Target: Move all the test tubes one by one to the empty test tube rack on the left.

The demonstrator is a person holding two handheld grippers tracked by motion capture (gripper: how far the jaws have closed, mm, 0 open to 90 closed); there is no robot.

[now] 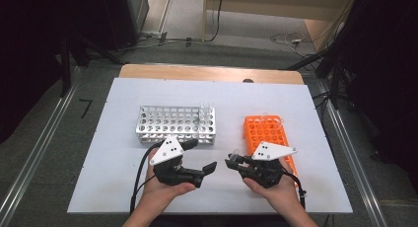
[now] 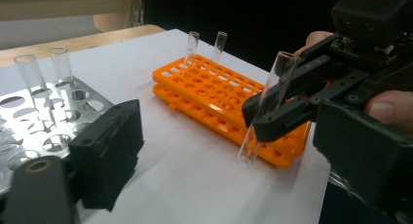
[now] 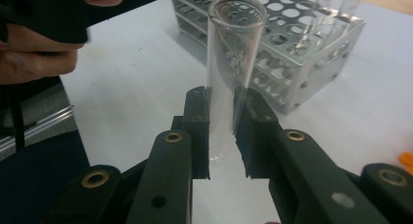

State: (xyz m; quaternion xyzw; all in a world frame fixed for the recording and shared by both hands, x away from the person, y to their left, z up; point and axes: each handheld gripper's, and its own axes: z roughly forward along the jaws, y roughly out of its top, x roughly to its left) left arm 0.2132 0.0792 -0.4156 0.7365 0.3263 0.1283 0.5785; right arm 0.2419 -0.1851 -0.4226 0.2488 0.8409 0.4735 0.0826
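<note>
Now | right gripper (image 1: 232, 161) fingers clamp test tube (image 3: 234, 63) | clear of orange rack (image 1: 266, 131)

White sheet (image 1: 118, 177) is lying under both sets of jaws and spreading out past them on all sides. Silver rack (image 1: 175, 124) is sitting just beyond the left jaws, not touching them; two clear tubes (image 1: 206, 110) are standing upright in its far right corner. Orange rack (image 1: 266, 131) is lying just beyond the right jaws and to their right, with two spare tubes (image 2: 192, 43) standing at its far end. Bare wooden table edge (image 1: 207, 72) is showing well beyond both sets of jaws. Loose cables (image 1: 291, 39) are trailing across the floor farther back still. Metal rail (image 1: 39, 153) is running along the floor, well left of the left jaws.
</note>
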